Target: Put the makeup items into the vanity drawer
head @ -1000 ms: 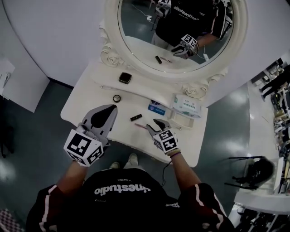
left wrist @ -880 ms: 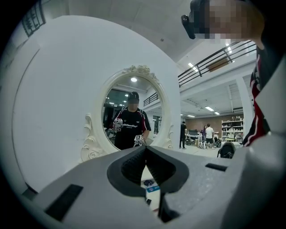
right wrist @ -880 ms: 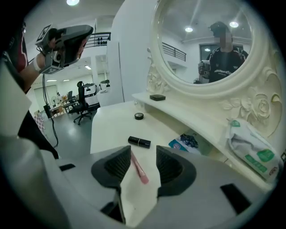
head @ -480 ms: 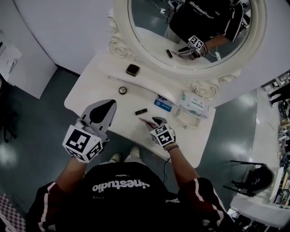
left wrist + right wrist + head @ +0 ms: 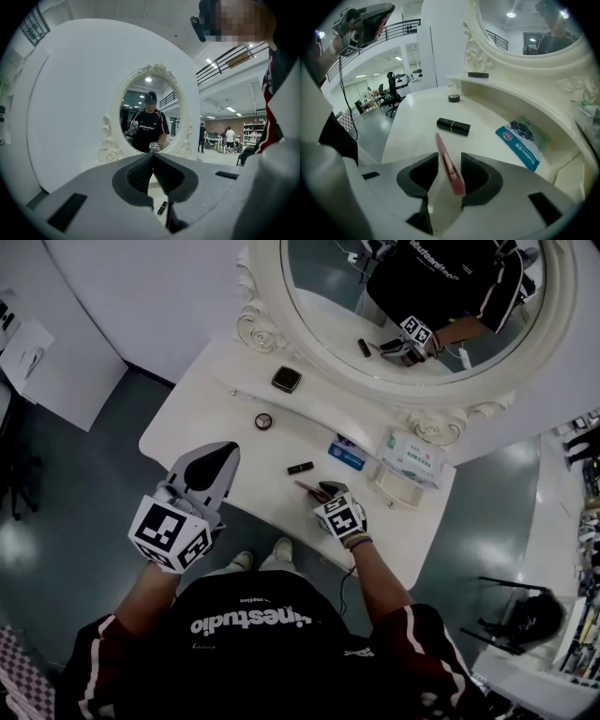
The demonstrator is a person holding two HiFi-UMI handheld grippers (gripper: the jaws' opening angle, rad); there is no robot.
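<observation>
The white vanity tabletop [image 5: 202, 418] ends at its left in a rounded corner over the grey floor [image 5: 84, 484]. A broad stretch of bare top runs from that corner towards the middle. The left gripper [image 5: 152, 155] hangs at the front left edge, raised above the top, with its jaws clenched tip to tip and nothing between them.

On the raised ledge along the back edge, under the oval white-framed mirror [image 5: 422, 296], lies a square black compact [image 5: 286, 380]. Just in front of the ledge sits a small round black pot [image 5: 264, 421]. Near the middle of the top lies a short black lipstick tube [image 5: 300, 468]. A flat blue packet [image 5: 347, 456] lies just to its right, towards the back.

A slim pink makeup stick [image 5: 440, 145] lies on the top near the front edge, just in front of the lipstick tube. The right gripper [image 5: 450, 158] is down at that front edge, and its jaws are closing with the pink stick between them. There is still a gap on the stick's left side, so it is not clamped.

At the right end, a shallow white compartment [image 5: 398, 493] is sunk into the tabletop. A white and green wipes pack [image 5: 412, 454] rests at its back rim. What the compartment holds cannot be made out.
</observation>
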